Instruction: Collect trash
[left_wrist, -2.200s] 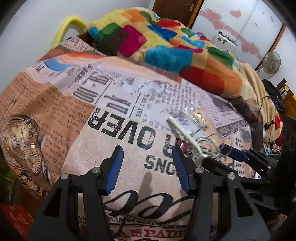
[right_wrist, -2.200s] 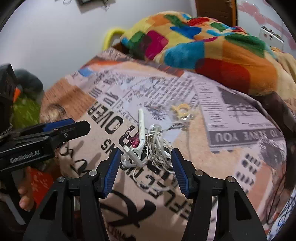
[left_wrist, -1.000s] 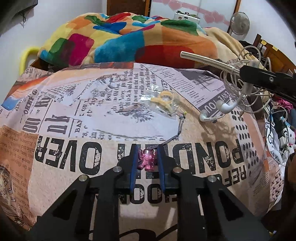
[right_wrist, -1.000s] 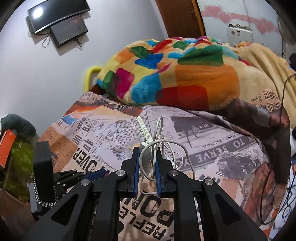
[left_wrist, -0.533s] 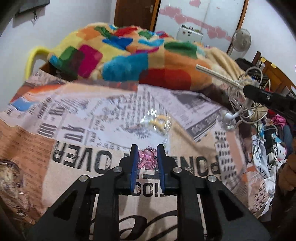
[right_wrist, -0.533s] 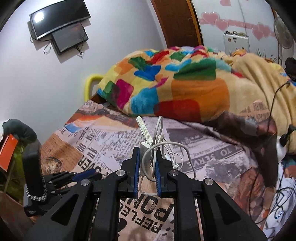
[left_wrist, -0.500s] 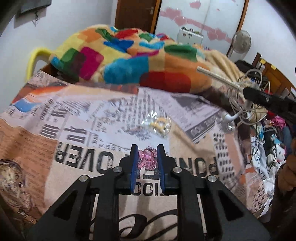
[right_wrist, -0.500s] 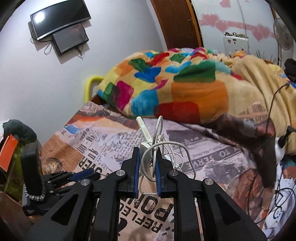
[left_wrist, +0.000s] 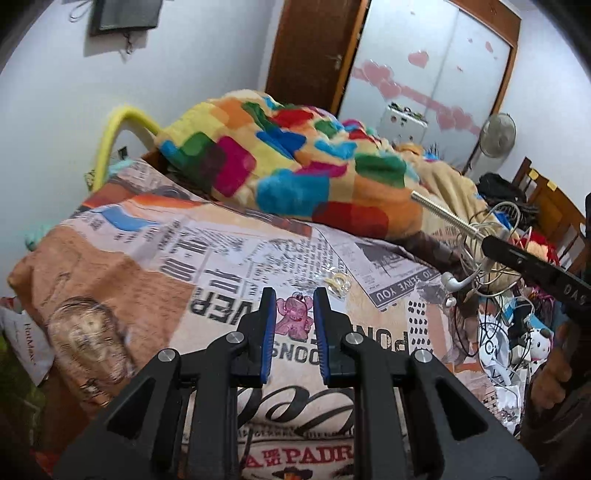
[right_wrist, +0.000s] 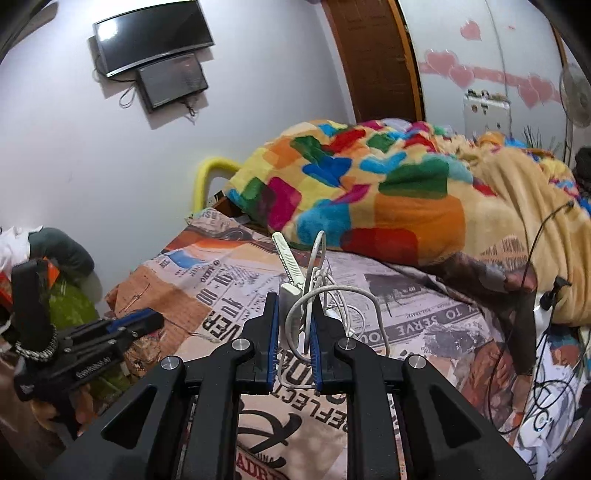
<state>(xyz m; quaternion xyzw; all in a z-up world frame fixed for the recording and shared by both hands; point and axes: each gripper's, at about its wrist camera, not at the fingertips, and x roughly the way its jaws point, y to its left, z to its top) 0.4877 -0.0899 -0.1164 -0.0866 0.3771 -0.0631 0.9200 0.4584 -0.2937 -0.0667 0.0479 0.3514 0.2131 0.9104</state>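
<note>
Both grippers lifted off bedspread (left_wrist: 229, 258), left gripper (left_wrist: 294, 317) pinching pink charm (left_wrist: 293, 317), right gripper (right_wrist: 293, 332) clamping cables (right_wrist: 325, 295)

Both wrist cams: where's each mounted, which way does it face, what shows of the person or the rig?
Left wrist: on left gripper, facing down the bed; holds pink charm; right gripper at right edge.
Right wrist: on right gripper, facing bed and wall; clamps white cable bundle; left gripper at lower left.
Shared: patchwork blanket, door.

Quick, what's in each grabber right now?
Left gripper: closed on a pink figurine charm.
Right gripper: closed on a tangle of white earphone cables with a ribbed gooseneck stick.
</note>
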